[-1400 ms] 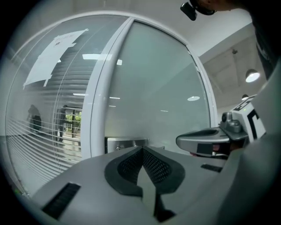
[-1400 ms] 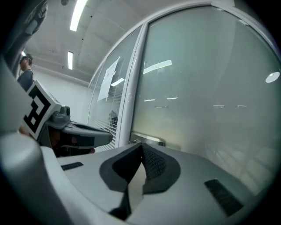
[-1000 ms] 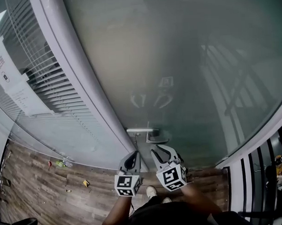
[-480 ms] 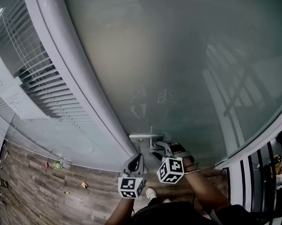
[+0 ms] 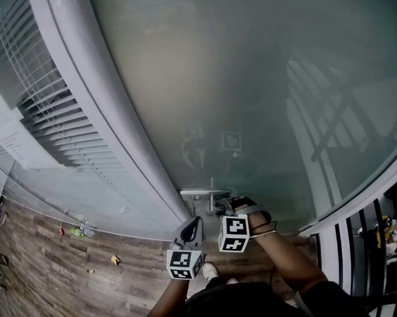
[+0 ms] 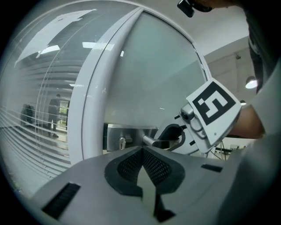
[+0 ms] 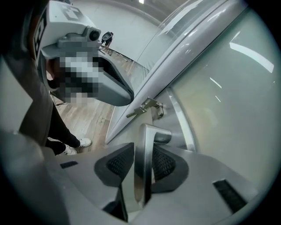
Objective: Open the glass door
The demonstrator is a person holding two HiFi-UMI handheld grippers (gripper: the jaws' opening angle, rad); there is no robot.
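The frosted glass door [image 5: 235, 88] has a metal lever handle [image 5: 217, 201] on a lock plate [image 5: 203, 193] by the white door frame [image 5: 112, 118]. My right gripper [image 5: 229, 207] points down onto the lever. In the right gripper view the handle [image 7: 151, 134] runs between the pads of my right gripper [image 7: 142, 151]; the jaws have just been closing and both pads lie against it. My left gripper [image 5: 191, 225] hangs just left of and below the handle, apart from it. In the left gripper view its pads [image 6: 142, 151] meet at the tips with nothing between them.
A glass wall with blinds [image 5: 54, 120] stands left of the frame. The wooden floor [image 5: 60, 283] carries a few bits of litter [image 5: 114, 259]. A dark railing [image 5: 364, 246] runs at the right. The person's shoe [image 5: 207, 271] is below the grippers.
My right gripper has rolled, dropped and moved in from just short of the handle to around the lever. The left gripper has shifted only slightly toward the door.
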